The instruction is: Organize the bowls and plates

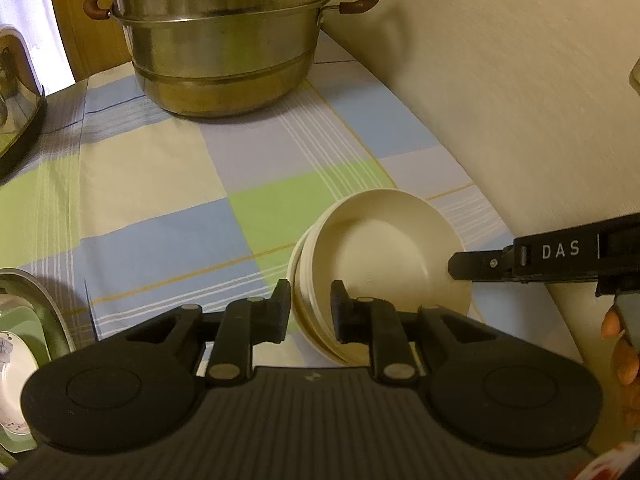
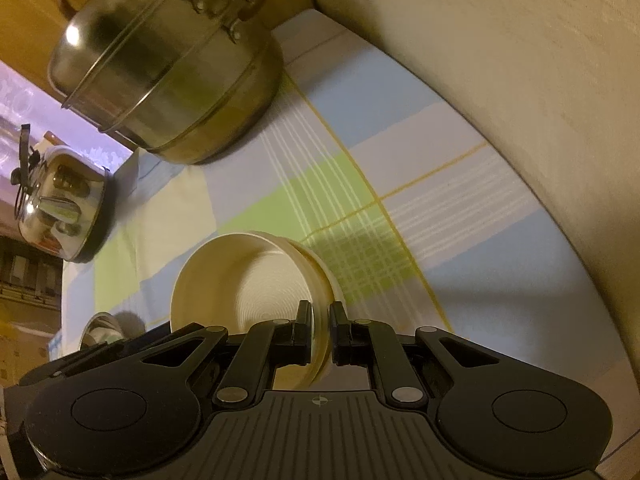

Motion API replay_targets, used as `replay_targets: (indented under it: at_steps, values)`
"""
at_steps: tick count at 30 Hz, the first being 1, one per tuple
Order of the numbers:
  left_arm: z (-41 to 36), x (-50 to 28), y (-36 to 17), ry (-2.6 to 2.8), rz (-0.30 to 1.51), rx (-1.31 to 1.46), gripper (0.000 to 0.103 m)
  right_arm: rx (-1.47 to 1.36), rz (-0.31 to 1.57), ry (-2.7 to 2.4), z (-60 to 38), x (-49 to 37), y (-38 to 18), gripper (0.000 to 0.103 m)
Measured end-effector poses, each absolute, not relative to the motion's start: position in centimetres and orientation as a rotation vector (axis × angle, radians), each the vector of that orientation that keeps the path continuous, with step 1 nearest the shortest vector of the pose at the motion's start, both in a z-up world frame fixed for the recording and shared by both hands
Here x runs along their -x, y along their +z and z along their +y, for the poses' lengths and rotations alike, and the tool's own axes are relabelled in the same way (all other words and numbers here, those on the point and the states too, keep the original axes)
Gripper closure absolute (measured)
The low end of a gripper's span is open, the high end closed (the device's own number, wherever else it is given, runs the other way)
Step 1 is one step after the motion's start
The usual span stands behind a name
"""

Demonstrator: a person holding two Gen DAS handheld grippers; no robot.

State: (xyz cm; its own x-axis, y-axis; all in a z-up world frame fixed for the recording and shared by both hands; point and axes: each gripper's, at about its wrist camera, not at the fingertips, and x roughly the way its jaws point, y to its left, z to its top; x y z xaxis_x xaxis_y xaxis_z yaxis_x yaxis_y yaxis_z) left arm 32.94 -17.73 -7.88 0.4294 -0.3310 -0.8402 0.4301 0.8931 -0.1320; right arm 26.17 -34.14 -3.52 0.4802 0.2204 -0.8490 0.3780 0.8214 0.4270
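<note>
Dim warm yellowish indoor light, bright glare spot on steel pot [image 2: 160, 64], soft shadows on checked tablecloth [image 1: 168, 184], strong fisheye curvature, slight motion blur at frame edges.

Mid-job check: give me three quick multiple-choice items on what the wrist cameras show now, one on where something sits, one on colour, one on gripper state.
1. Where is the steel steamer pot?
A. Beyond the bowls on the cloth
B. Inside a bowl
C. On the floor

2. What colour are the stacked bowls?
A. Red
B. Cream
C. Black

3. What is the right gripper doing?
A. Hanging open, apart from everything
B. Shut on the pot handle
C. Shut on the bowl wall

Answers: 1 A, it stands farther back on the checked cloth. 2 B, both views show cream. 3 C, its fingers pinch the wall.
</note>
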Motion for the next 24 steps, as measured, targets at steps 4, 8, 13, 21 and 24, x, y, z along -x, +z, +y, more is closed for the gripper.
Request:
replay_targets:
  at_steps: [4,8,13,21,24]
  values:
    - [-17.6,-32.7,-7.6,-0.475,1.015,-0.108,0.082,-0.62,1.065,-0.099,-34.1,-25.8,-3.2,0.092]
    - [-17.5,-32.4,-7.2,-0.474,1.004,-0.107,0.074,-0.621,1.053,-0.091,-34.1,-25.4,-3.0,0.088]
    - [-16.9,-31.7,-6.2,-0.458,0.982,-0.091,0.06,-0.601,1.005,-0.081,-33.8,-24.6,-2.2,0.054]
    - [-14.3,-28.4,-4.1,-0.429,0.92,-0.088,0.039,-0.515,0.923,-0.058,-33.0,-21.3,-0.5,0.042]
    - [-13.1,-26.8,-3.8,-0.418,0.91,-0.1,0.038,-0.49,0.911,-0.05,-32.5,-19.5,-0.2,0.041]
